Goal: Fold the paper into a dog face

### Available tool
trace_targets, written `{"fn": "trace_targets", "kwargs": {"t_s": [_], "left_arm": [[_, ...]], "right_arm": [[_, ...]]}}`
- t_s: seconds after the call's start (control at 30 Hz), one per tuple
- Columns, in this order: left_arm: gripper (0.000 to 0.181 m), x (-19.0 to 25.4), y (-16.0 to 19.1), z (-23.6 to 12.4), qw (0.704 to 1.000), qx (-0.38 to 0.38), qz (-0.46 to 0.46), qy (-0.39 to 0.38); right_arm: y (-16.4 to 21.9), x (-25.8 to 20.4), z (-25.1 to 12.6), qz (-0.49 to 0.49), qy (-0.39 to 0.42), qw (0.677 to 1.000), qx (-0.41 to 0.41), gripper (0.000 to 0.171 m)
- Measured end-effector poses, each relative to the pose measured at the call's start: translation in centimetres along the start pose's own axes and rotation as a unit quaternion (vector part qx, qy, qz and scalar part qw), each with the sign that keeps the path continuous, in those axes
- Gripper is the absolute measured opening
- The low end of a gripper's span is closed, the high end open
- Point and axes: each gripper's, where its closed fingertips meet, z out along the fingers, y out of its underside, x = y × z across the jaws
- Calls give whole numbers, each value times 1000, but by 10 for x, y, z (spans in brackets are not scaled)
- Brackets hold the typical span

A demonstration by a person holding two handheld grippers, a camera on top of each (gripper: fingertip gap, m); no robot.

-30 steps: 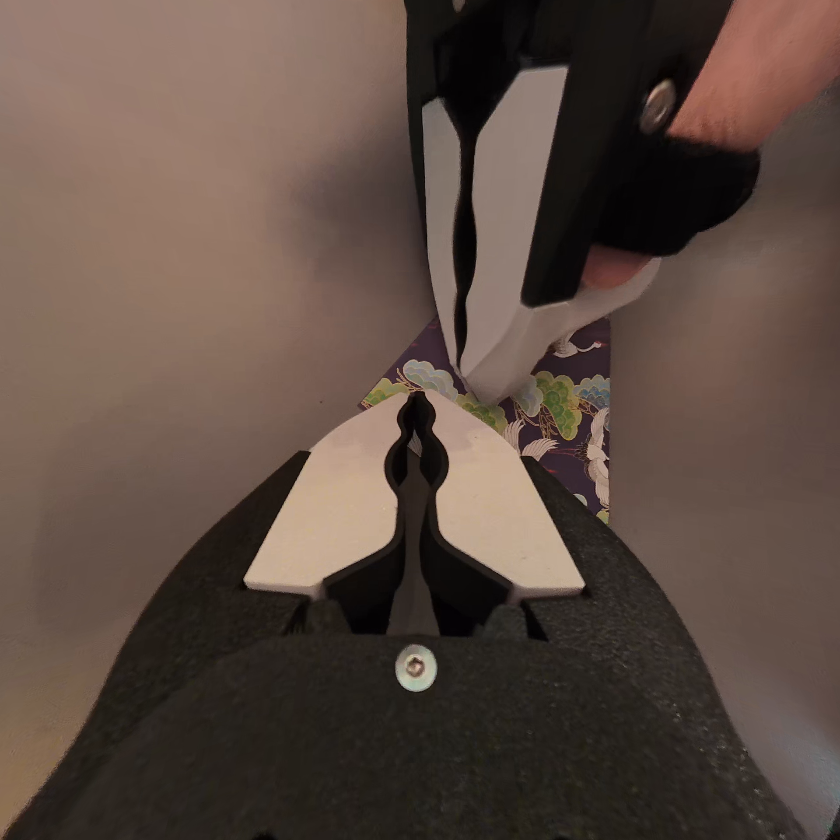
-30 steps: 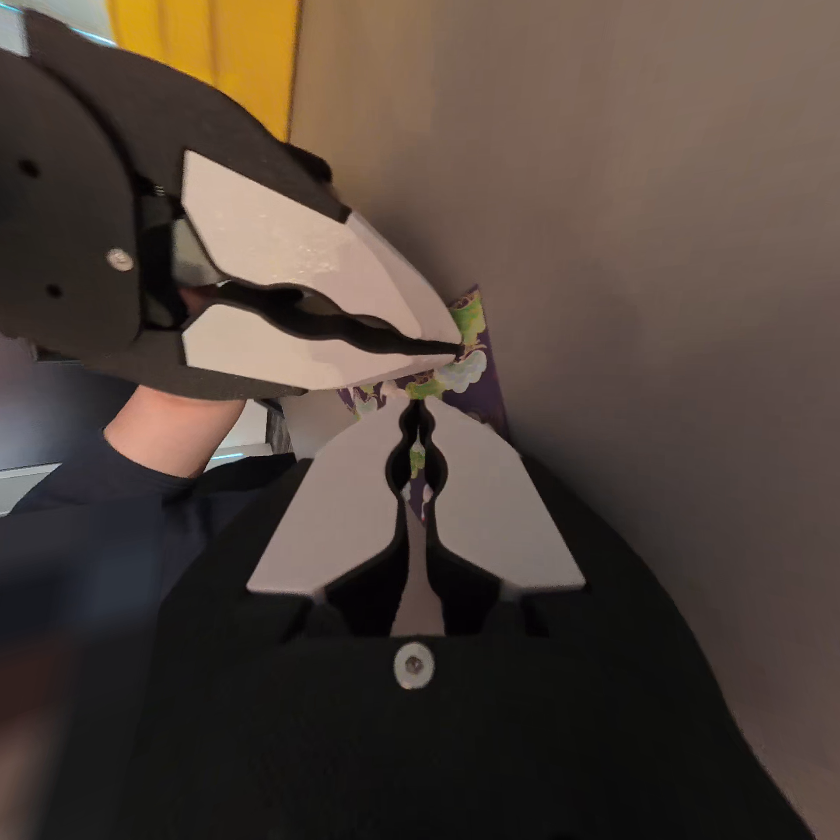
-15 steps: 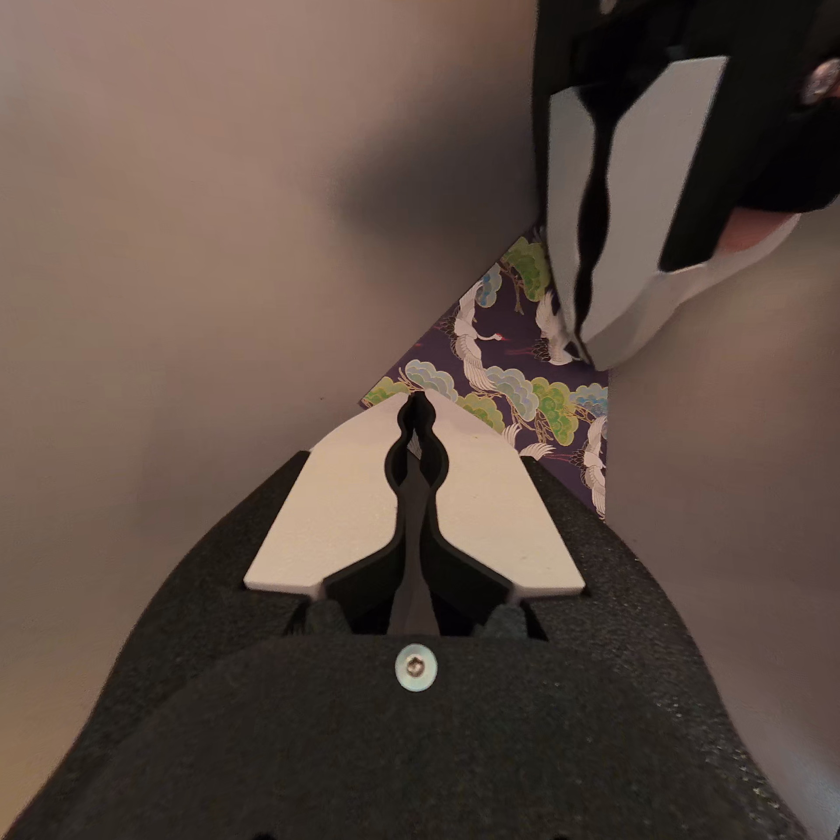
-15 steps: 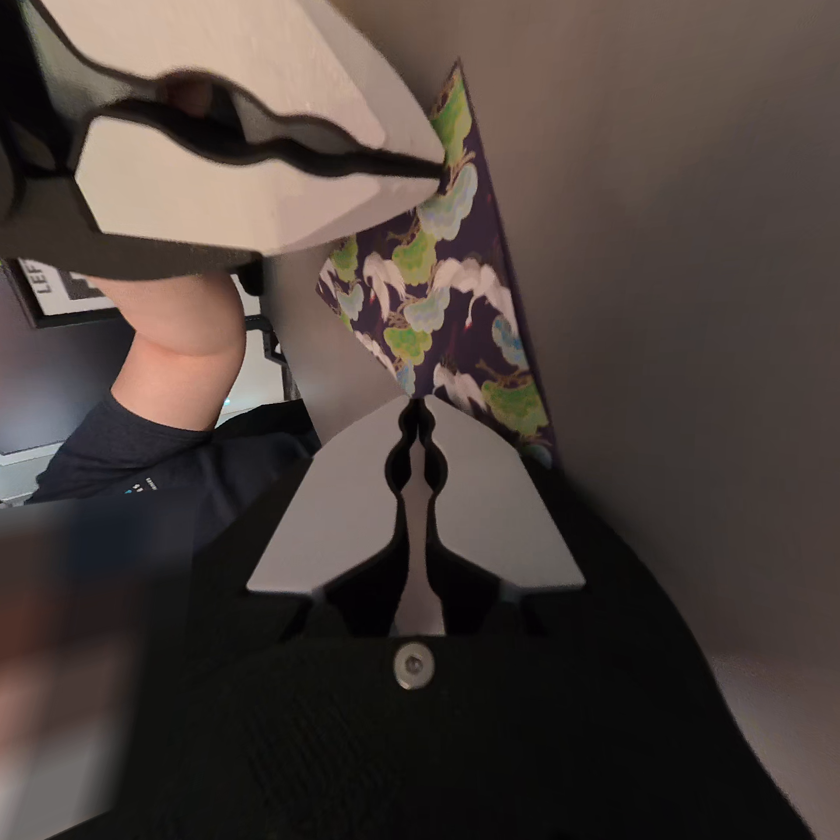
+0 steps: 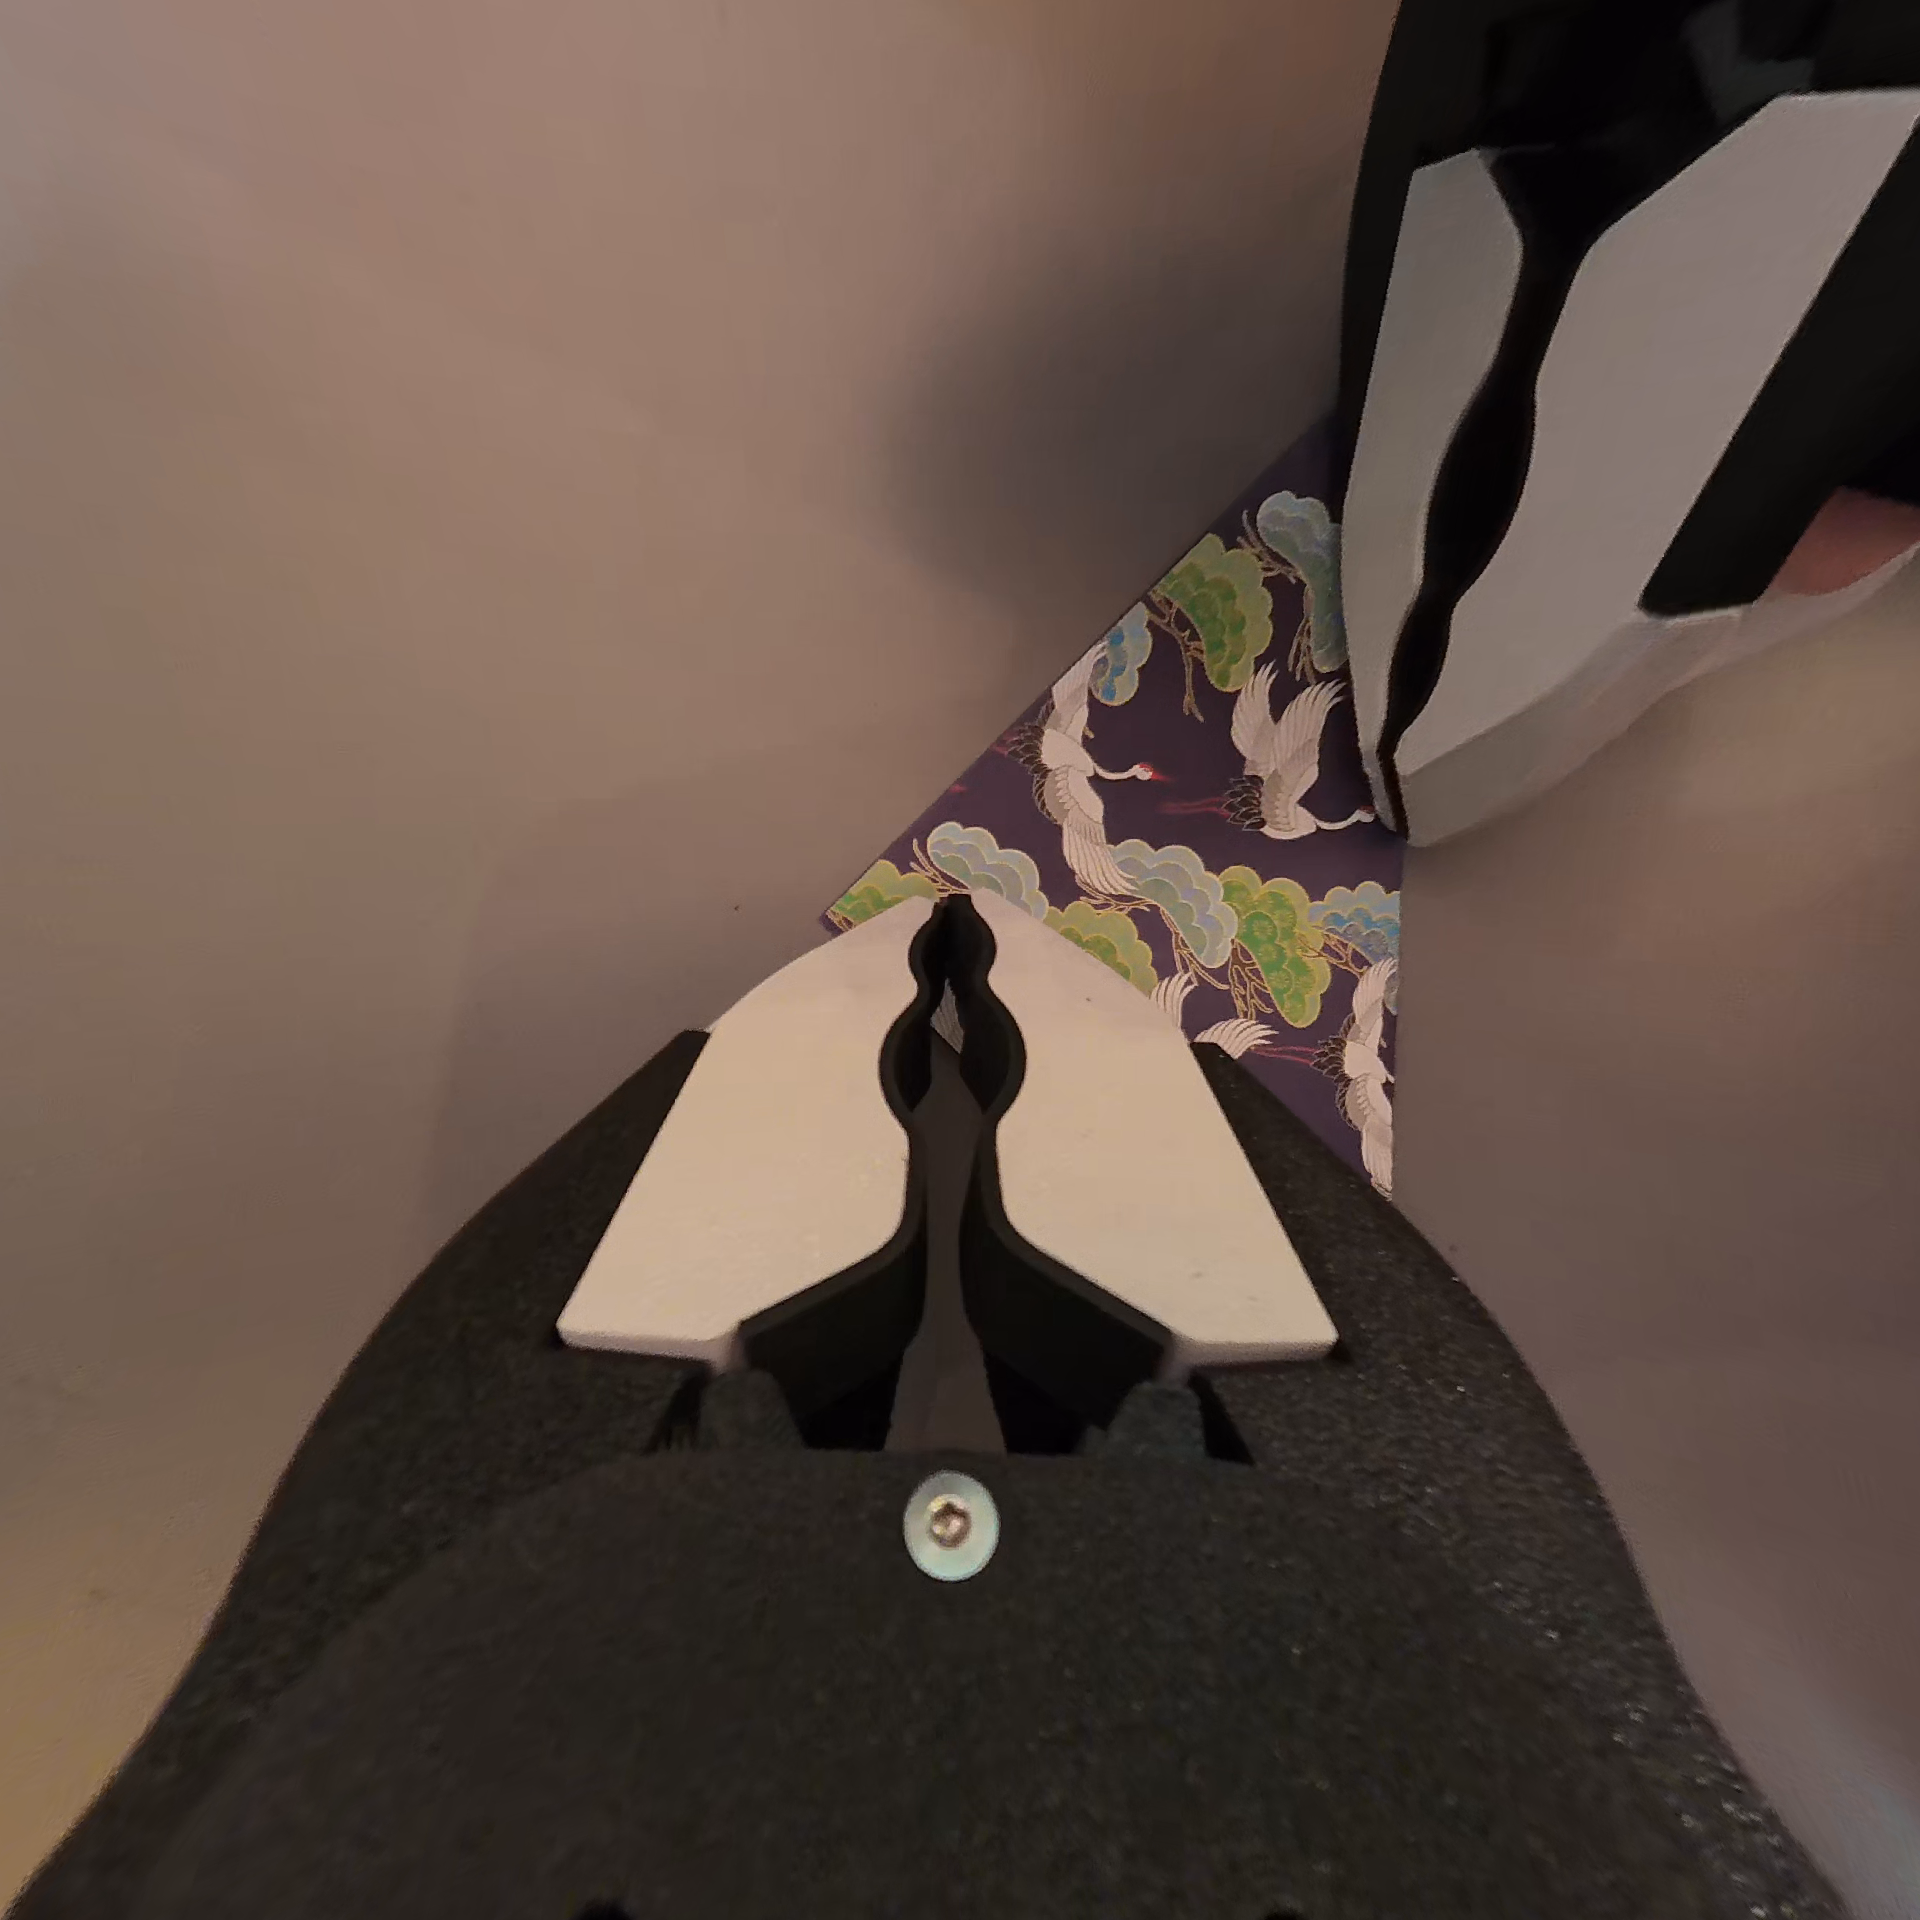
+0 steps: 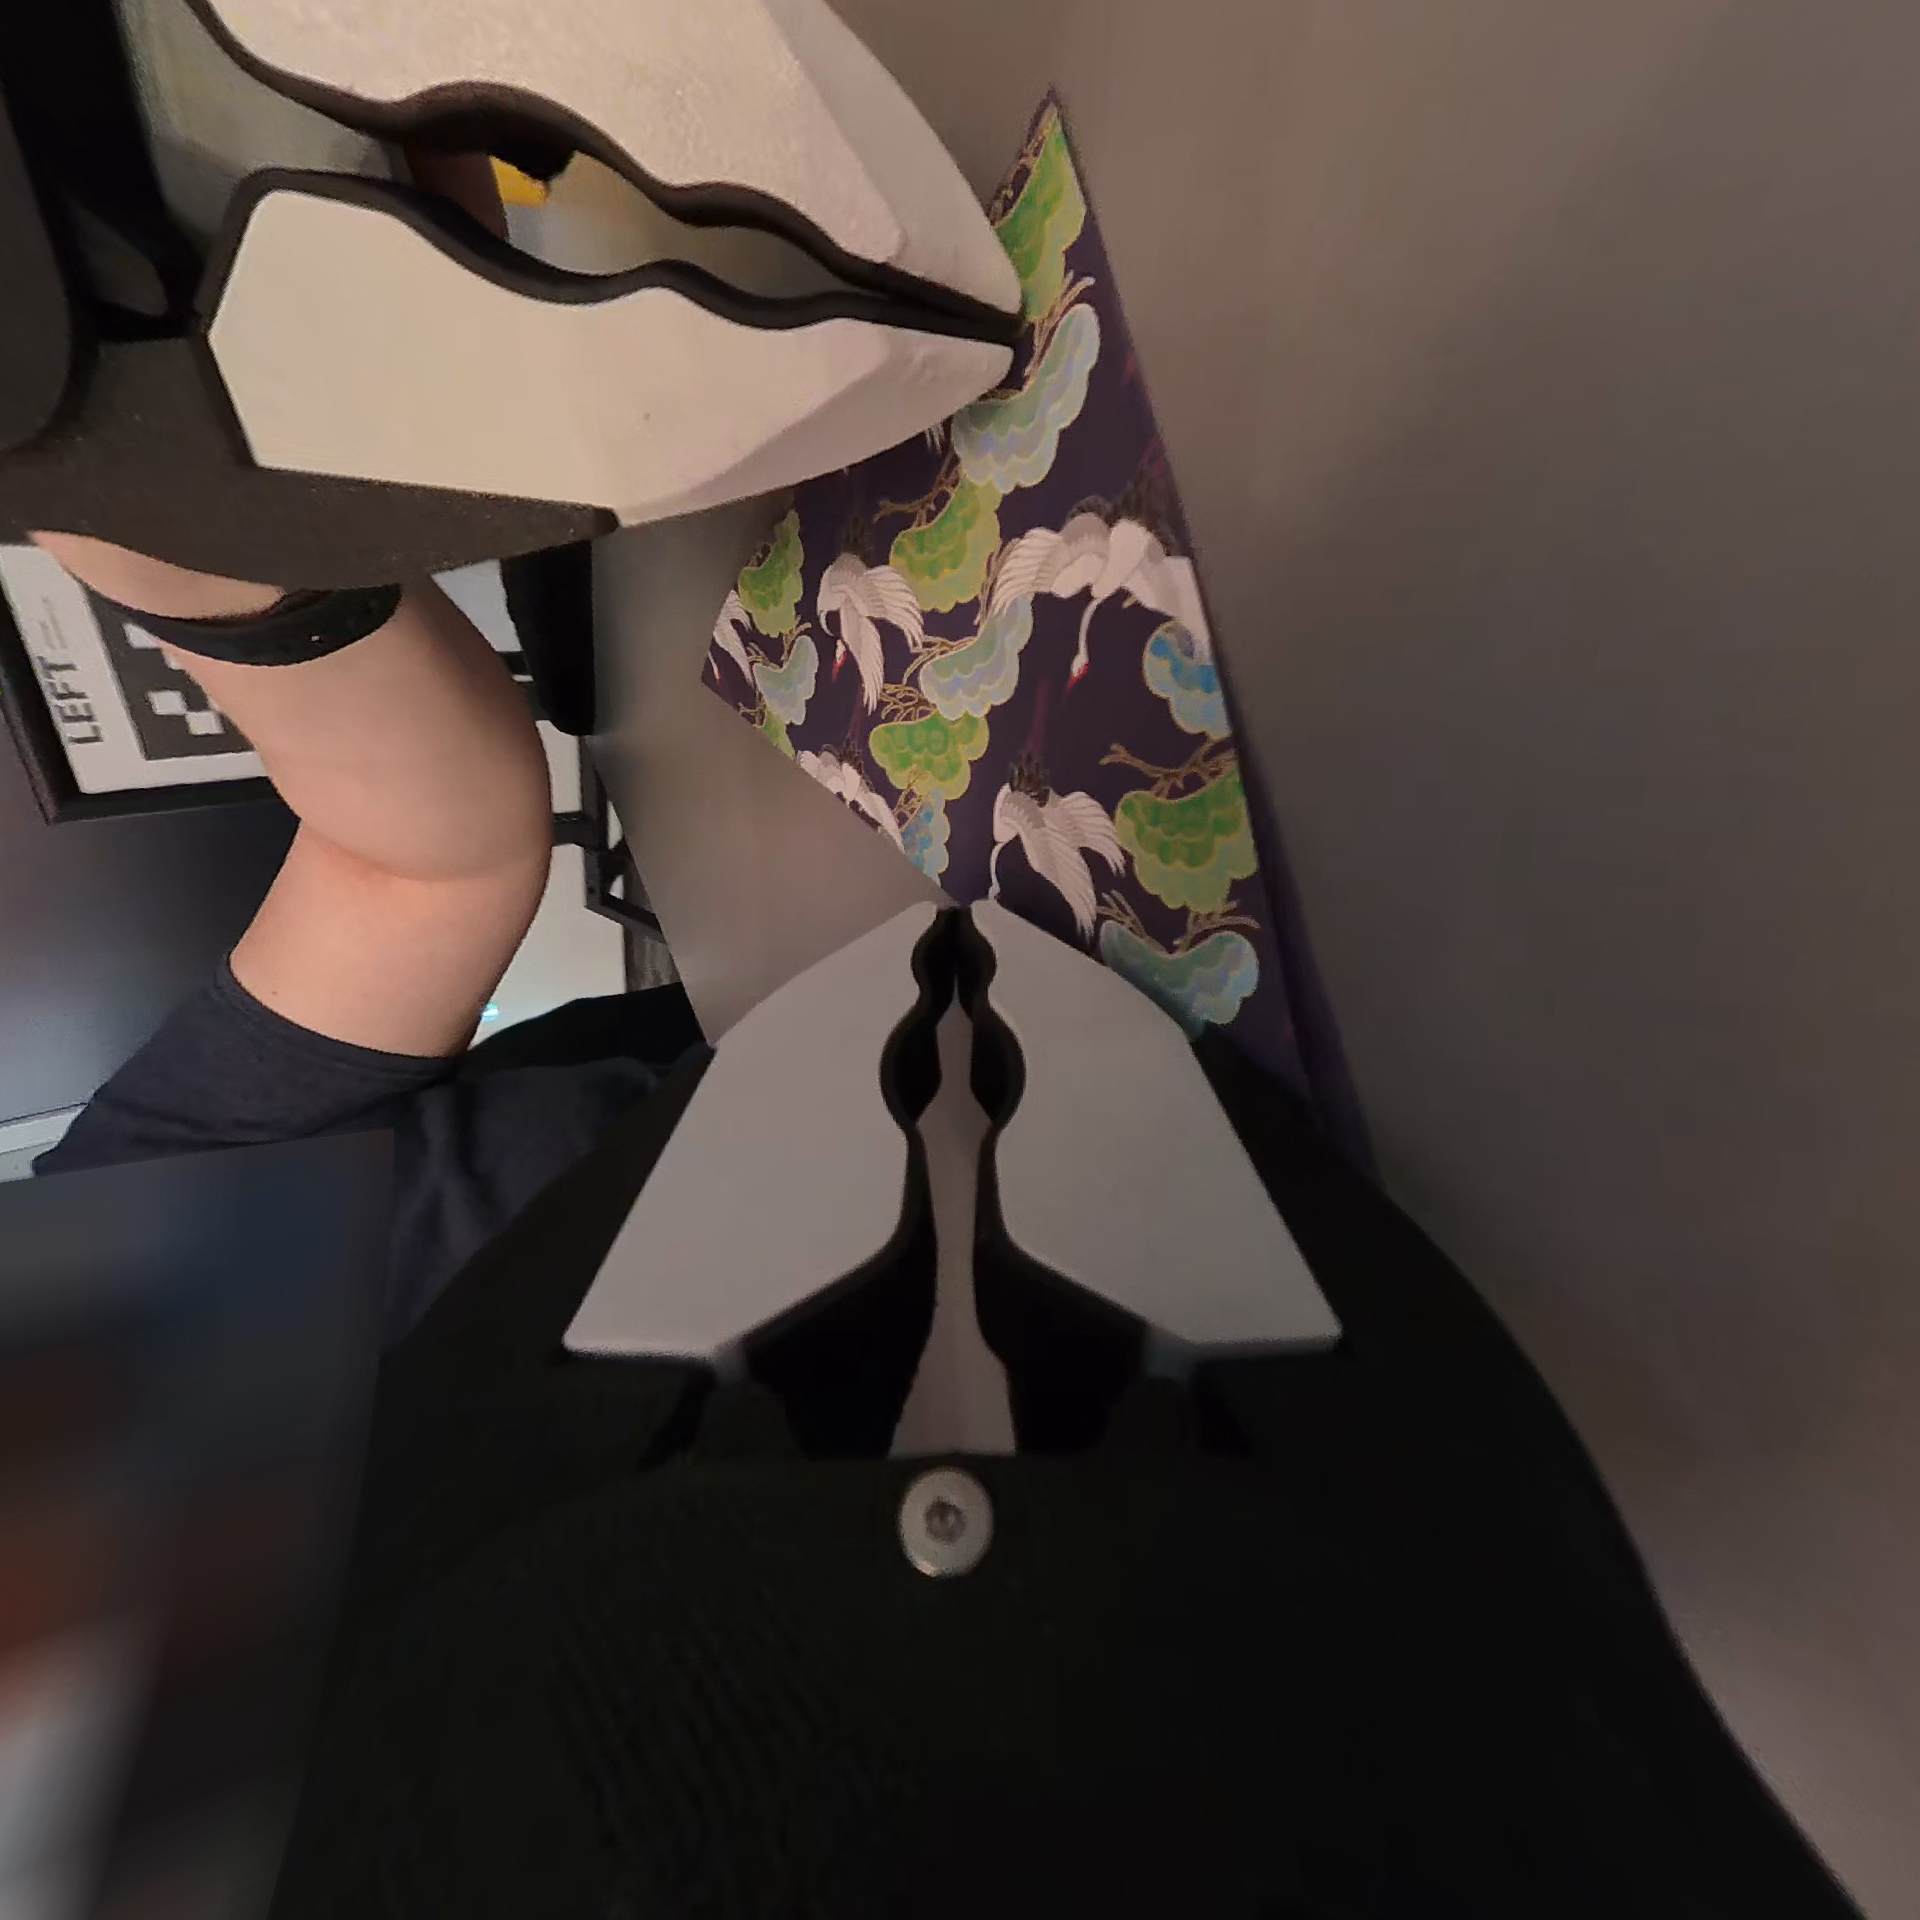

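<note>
Left gripper (image 5: 954, 914), jaws closed, tips pinching corner of patterned paper (image 5: 1226, 883); right gripper (image 6: 954, 920), jaws closed, tips at opposite corner; grey table (image 5: 468, 520)

We see a plain grey worktop (image 5: 520, 520). Lying flat on it is one folded triangular paper (image 5: 1195, 831), dark purple, printed with white cranes and green and blue trees; its edges meet the worktop.

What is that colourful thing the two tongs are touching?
On the plain grey table lies one folded triangle of paper, between the left tongs and right tongs. Its dark purple print of white cranes and green-blue clouds is the only pattern there.
</note>
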Motion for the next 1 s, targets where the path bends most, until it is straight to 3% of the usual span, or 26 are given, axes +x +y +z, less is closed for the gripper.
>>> {"fn": "trace_targets", "kwargs": {"t_s": [0.13, 0.43, 0.57, 0.67, 1.0], "left_arm": [[0, 0, 0, 0, 1000, 3, -3, 4], [0, 0, 1, 0, 1000, -5, 8, -8], [0, 0, 1, 0, 1000, 1, 7, -7], [0, 0, 1, 0, 1000, 4, 4, -4], [0, 0, 1, 0, 1000, -5, 17, -9]], "right_arm": [[0, -1, -2, 10, -36, 999, 11, 1], [14, -3, -1, 10, -26, 1000, -1, 1], [-7, -15, -17, 3, -69, 995, 66, 1], [0, 1, -8, 11, -4, 1000, 14, 1], [22, 12, -19, 38, 22, 998, -53, 1]]}}
